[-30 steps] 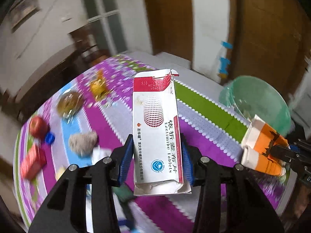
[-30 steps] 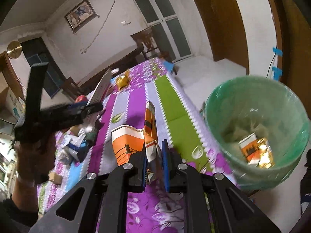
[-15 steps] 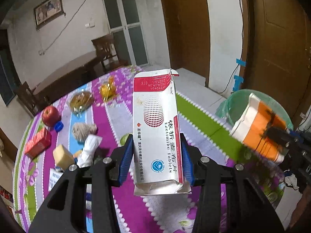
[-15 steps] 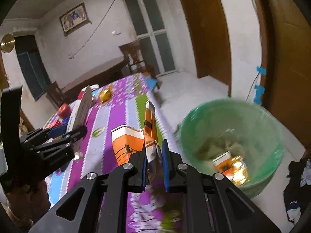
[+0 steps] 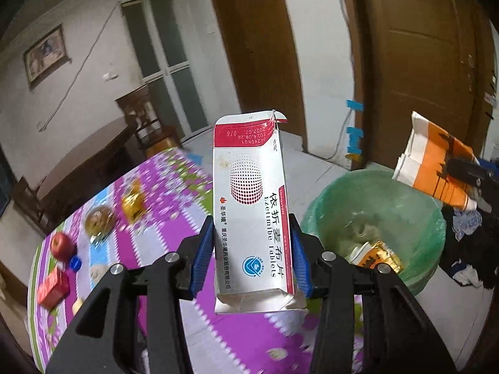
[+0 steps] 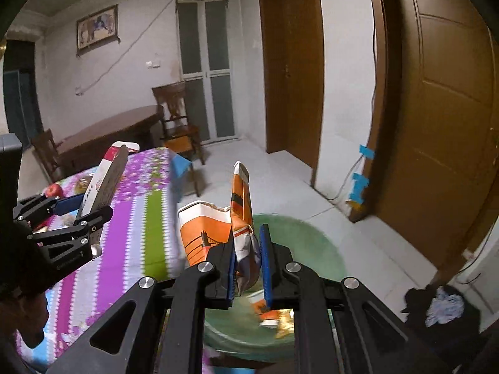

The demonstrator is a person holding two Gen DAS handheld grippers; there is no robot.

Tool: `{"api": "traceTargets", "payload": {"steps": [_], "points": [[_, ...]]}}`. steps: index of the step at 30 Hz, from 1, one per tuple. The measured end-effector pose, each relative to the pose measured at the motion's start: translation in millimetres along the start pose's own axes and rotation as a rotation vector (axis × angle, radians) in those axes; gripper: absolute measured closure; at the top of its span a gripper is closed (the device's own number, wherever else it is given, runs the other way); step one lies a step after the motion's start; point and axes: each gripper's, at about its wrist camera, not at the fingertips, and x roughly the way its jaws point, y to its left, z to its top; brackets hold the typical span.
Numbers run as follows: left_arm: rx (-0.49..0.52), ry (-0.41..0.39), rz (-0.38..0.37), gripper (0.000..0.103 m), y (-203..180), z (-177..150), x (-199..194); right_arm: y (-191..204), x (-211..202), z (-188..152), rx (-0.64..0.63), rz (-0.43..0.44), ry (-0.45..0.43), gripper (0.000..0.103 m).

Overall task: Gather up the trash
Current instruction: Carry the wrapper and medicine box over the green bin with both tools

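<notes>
My left gripper [image 5: 252,261] is shut on a white and red tablet box [image 5: 251,208] and holds it upright above the table's edge, left of the green-lined trash bin [image 5: 330,199]. That box also shows in the right wrist view [image 6: 104,180]. My right gripper [image 6: 248,265] is shut on a torn orange and white carton [image 6: 215,230] and holds it over the bin [image 6: 308,243]. The carton shows in the left wrist view [image 5: 433,165] above the bin's far rim. Wrappers lie inside the bin.
The table has a purple striped cloth [image 5: 162,230] with an apple [image 5: 60,244], a red box [image 5: 53,286], a blue cap [image 5: 75,261] and wrapped snacks on it. Dark clothes [image 6: 443,308] lie on the floor right of the bin. Brown doors [image 6: 436,109] stand behind.
Both grippers have moved off the table toward the bin. The orange carton is now over the bin; the tablet box is close to its left rim.
</notes>
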Motion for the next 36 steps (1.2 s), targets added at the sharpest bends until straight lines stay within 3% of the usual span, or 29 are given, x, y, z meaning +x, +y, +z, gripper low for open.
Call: {"api": "traceTargets", "payload": {"steps": [12,19,36], "points": [[0.148,0.054,-0.135,0.059,-62.5,29.0,38.0,-61.4,22.0,25.3,0.006,-0.066,0.161,0.089],[0.218,0.124,-0.202,0.059,-87.3,27.0,60.4,-80.0,48.2,31.4,-0.013,-0.08,0.266,0.089],[0.268,0.215,-0.271,0.059,-105.3,15.7,95.1,-60.5,105.3,17.8,-0.071,-0.084,0.408,0.089]]}}
